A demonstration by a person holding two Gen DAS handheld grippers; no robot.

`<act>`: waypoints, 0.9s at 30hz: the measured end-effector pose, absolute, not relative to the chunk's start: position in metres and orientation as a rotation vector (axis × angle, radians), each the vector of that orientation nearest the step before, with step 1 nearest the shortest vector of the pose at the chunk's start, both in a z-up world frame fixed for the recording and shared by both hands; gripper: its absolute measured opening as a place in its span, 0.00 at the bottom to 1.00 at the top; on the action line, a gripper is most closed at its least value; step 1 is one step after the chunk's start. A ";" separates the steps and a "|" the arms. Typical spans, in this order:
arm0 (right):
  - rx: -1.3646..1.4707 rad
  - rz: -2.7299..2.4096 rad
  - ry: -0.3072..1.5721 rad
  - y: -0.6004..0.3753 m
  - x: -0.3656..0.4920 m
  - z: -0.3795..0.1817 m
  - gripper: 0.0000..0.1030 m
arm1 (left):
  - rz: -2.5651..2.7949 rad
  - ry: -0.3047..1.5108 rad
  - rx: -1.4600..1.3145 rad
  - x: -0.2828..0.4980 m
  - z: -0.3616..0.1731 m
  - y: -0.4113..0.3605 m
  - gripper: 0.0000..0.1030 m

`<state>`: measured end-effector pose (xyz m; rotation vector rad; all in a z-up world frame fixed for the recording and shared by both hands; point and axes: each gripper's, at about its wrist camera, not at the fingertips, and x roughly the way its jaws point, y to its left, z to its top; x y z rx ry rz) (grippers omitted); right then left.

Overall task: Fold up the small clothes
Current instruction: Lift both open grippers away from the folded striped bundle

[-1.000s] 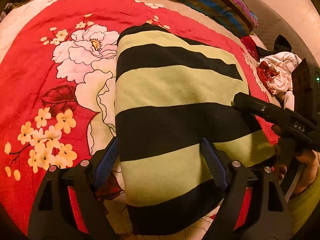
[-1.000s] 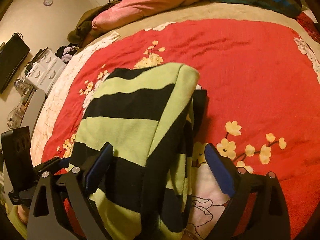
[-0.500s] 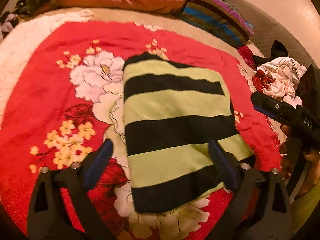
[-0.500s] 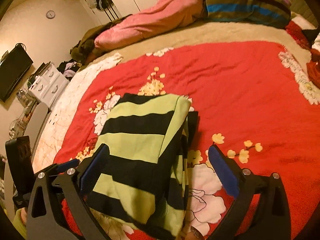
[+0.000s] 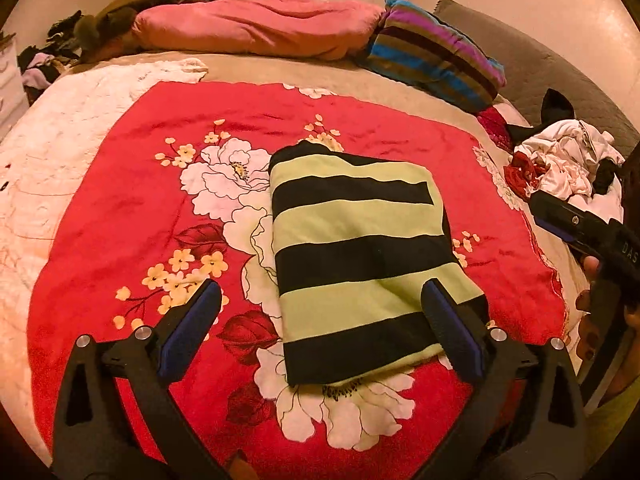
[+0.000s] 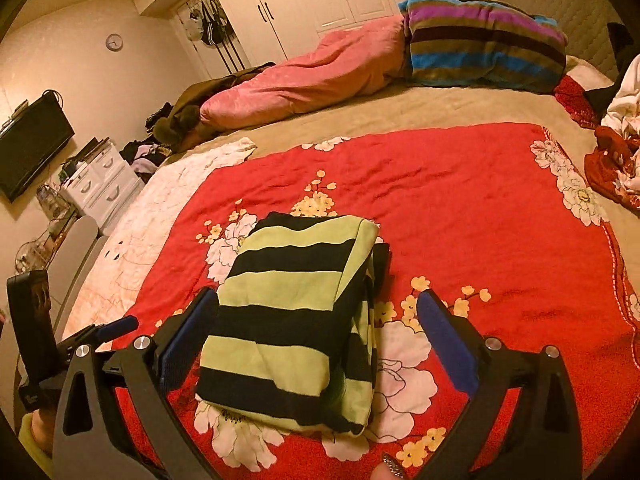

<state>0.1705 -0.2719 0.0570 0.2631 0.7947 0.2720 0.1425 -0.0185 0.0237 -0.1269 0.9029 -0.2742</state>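
Currently: one striped garment [image 5: 360, 264], green and black, folded into a rectangle, lying flat on the red floral blanket [image 5: 120, 208] of the bed. Left tool [image 5: 320, 328]: jaws opening, wide, holding nothing. Right tool [image 6: 316, 332]: jaws fully spread, empty, above the garment's near end. Clothes pile [image 5: 560, 160] far right.

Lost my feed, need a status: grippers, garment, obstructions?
Left gripper opening, right gripper open, both empty. Striped garment folded, flat on red blanket. Nothing blocking; unfolded clothes pile off to the side.
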 end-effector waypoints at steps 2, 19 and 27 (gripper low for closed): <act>0.264 0.270 0.793 -0.272 0.167 0.059 0.96 | -0.273 0.897 -0.125 0.140 0.026 -0.018 0.91; 0.216 0.250 0.743 -0.267 0.144 0.067 0.96 | -0.236 0.856 -0.126 0.124 0.041 -0.011 0.91; 0.181 0.242 0.699 -0.265 0.127 0.073 0.96 | -0.236 0.819 -0.102 0.113 0.048 -0.015 0.91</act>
